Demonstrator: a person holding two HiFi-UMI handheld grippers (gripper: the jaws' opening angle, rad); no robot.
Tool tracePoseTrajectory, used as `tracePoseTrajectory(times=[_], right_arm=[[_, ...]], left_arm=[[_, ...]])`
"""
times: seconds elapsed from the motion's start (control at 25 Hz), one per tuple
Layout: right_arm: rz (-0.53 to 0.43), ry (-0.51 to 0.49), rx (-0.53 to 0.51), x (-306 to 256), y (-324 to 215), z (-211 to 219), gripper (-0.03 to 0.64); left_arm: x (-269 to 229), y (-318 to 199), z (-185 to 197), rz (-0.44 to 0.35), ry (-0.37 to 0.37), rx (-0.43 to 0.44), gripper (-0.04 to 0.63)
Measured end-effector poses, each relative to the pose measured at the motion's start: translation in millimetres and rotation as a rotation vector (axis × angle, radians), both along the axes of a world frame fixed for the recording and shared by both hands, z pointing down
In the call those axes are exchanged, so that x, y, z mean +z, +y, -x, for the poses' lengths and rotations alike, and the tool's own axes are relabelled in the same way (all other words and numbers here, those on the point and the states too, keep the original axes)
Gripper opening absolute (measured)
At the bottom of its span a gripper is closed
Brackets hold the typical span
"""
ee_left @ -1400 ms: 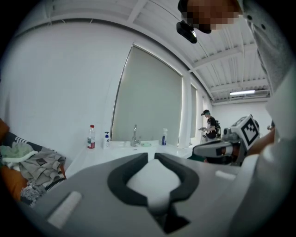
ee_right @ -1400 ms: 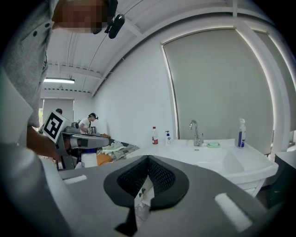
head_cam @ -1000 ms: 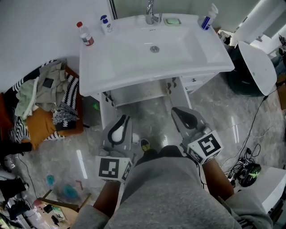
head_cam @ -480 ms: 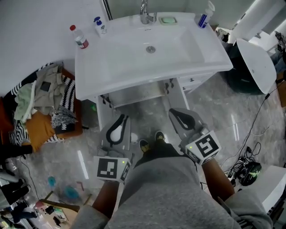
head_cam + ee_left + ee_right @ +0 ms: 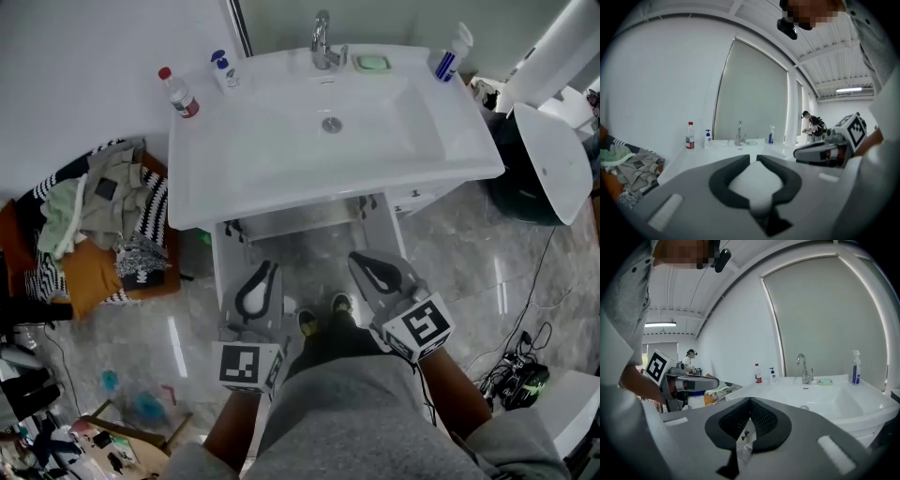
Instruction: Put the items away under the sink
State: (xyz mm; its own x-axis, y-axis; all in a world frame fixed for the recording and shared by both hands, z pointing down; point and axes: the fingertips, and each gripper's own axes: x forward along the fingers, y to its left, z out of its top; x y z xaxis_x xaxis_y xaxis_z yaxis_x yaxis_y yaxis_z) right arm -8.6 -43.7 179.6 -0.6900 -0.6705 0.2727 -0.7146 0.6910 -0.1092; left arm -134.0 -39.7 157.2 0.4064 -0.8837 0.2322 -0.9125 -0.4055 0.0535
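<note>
On the white sink [image 5: 281,150] stand a red-capped bottle [image 5: 178,92], a small pump bottle [image 5: 223,71], a green soap dish [image 5: 371,63] and a blue-and-white spray bottle [image 5: 450,54], around the tap [image 5: 323,42]. The cabinet below it [image 5: 300,225] is open. My left gripper [image 5: 266,270] and right gripper [image 5: 362,260] hang side by side in front of that cabinet, both shut and holding nothing. The left gripper view shows the red-capped bottle [image 5: 690,135] beyond the left gripper [image 5: 753,159]. From the right gripper [image 5: 750,401] I see the spray bottle [image 5: 855,367].
A heap of clothes [image 5: 94,220] lies on the floor left of the cabinet. A white lidded object [image 5: 553,150] and a dark bin stand at the right, with cables [image 5: 520,361] on the marble floor. Another person [image 5: 812,126] stands far off.
The person has stepped a little closer to the sink, and both shoes now show between the grippers. Both grippers stayed shut and low in front of the cabinet.
</note>
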Motion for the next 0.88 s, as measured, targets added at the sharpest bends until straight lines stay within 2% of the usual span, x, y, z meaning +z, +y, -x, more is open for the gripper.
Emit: tracePoseTrajectory(times=[0.36,0.48,0.68,0.88], right_arm=[[0.042,0.031,-0.009,38,-5,32,-0.006],[0.047,0.041,-0.01,48,-9,41,-0.006],[0.058,0.032,-0.01,71,-20,47,-0.006],[0.101,0.031,-0.003,118,-38,44,-0.006]], left_arm=[[41,-11,16,0.031,0.021,-0.008,0.052],[59,-16,21,0.042,0.004,-0.012,0.052],[90,-23,24,0.081,0.0,-0.036,0.052],[133,-39,13,0.108,0.012,-0.041,0.052]])
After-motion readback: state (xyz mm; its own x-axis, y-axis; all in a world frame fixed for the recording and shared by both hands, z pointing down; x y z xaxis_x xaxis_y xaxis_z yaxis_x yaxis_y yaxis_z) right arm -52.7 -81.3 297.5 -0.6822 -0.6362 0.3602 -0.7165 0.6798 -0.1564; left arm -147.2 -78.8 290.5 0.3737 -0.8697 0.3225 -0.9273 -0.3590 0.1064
